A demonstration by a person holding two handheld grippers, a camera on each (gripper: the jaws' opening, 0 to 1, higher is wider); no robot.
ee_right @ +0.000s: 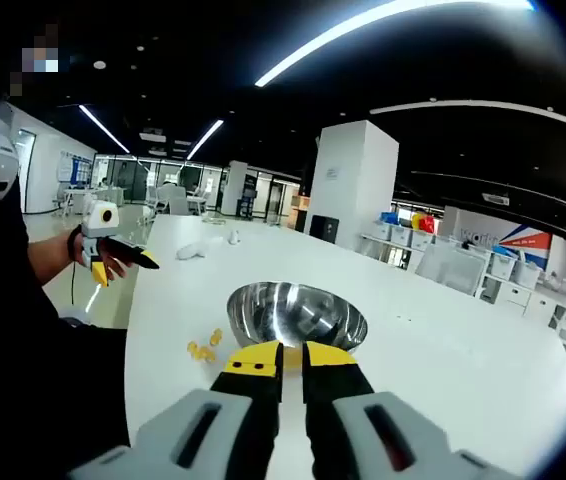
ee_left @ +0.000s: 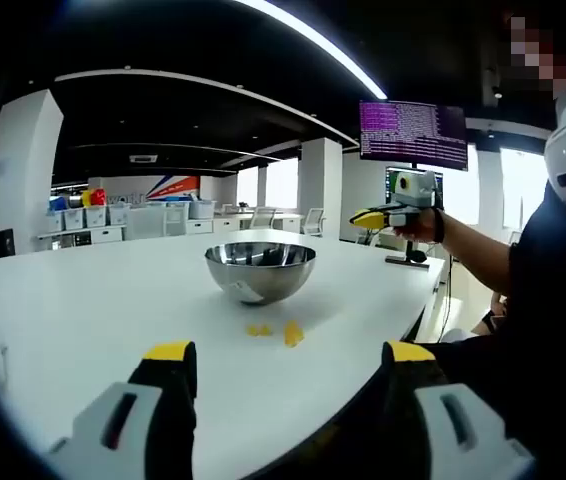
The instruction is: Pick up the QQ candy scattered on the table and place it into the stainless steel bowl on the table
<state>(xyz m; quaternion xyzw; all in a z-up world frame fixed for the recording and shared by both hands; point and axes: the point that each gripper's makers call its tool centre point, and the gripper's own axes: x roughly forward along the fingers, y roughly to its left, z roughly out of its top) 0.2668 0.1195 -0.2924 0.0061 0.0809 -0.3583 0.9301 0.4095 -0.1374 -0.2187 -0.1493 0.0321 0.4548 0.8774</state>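
A stainless steel bowl point(ee_left: 260, 268) point(ee_right: 298, 312) stands in the middle of the white table point(ee_left: 93, 310). A few yellow QQ candies point(ee_left: 291, 333) point(ee_right: 203, 346) lie on the table close beside it. My left gripper point(ee_left: 288, 355) is low over the near table edge with its jaws wide open and nothing between them; it also shows as the left gripper point(ee_right: 123, 258) held up in a hand. My right gripper point(ee_right: 291, 358) has its jaws nearly together in front of the bowl's near rim. I see nothing between its yellow fingertips point(ee_right: 253, 358). The right gripper point(ee_left: 371, 218) hangs above the table's right side.
A person's dark sleeve and body point(ee_left: 533, 330) stand along the table's edge. A monitor with purple text point(ee_left: 413, 133) stands at the table's far end. Small white objects point(ee_right: 203, 248) lie far down the table. A white pillar point(ee_right: 355, 180) and storage bins point(ee_left: 88, 215) lie beyond.
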